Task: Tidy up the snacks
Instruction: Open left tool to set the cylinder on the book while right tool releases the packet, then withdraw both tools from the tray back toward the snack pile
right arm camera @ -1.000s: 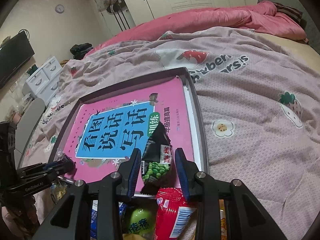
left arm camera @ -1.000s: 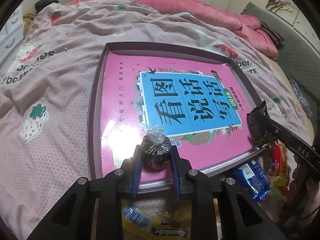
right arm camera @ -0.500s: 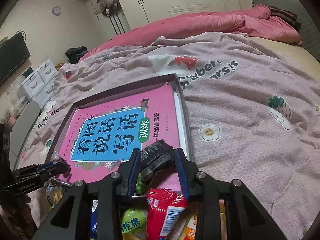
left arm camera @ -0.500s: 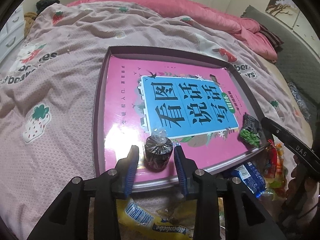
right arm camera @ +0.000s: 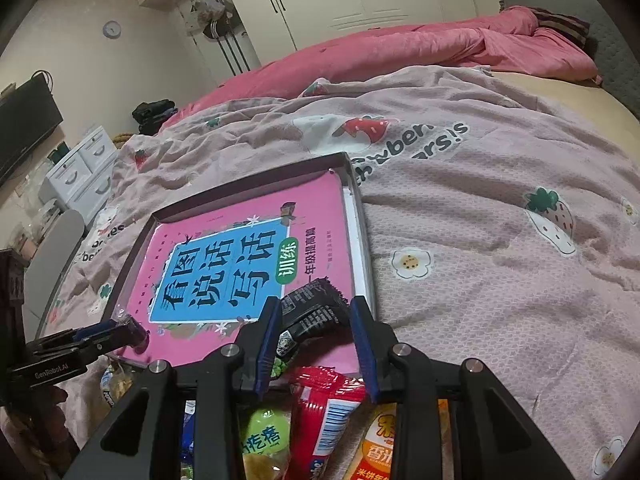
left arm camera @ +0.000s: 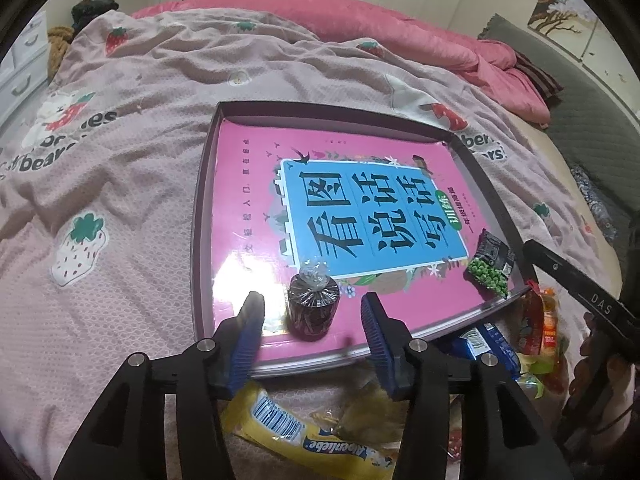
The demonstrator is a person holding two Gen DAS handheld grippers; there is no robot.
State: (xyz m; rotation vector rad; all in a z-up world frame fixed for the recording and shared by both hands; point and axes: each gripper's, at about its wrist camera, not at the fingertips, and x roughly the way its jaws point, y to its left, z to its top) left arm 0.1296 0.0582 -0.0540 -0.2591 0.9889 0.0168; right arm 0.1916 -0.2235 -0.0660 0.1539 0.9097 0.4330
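Observation:
A dark shallow tray (left arm camera: 202, 216) lies on the bed with a pink and blue book (left arm camera: 360, 208) inside. A small dark wrapped snack (left arm camera: 313, 307) stands upright on the book's near edge. My left gripper (left arm camera: 312, 320) is open, one finger on each side of it, apart from it. A black pea packet (left arm camera: 491, 262) lies on the book's near right corner. In the right wrist view the same packet (right arm camera: 316, 314) lies between the fingers of my open right gripper (right arm camera: 314, 332). The tray (right arm camera: 352, 172) and book (right arm camera: 240, 264) show there too.
Loose snacks lie on the bedspread in front of the tray: a yellow Alpenliebe pack (left arm camera: 308, 436), a blue pack (left arm camera: 486, 342), a red packet (right arm camera: 328, 412), a green one (right arm camera: 266, 438), an orange one (right arm camera: 380, 444). White drawers (right arm camera: 80, 176) stand left of the bed.
Both grippers opened and drew back. The left let go of the dark wrapped snack on the book. The right laid the pea packet down on the book's corner and released it.

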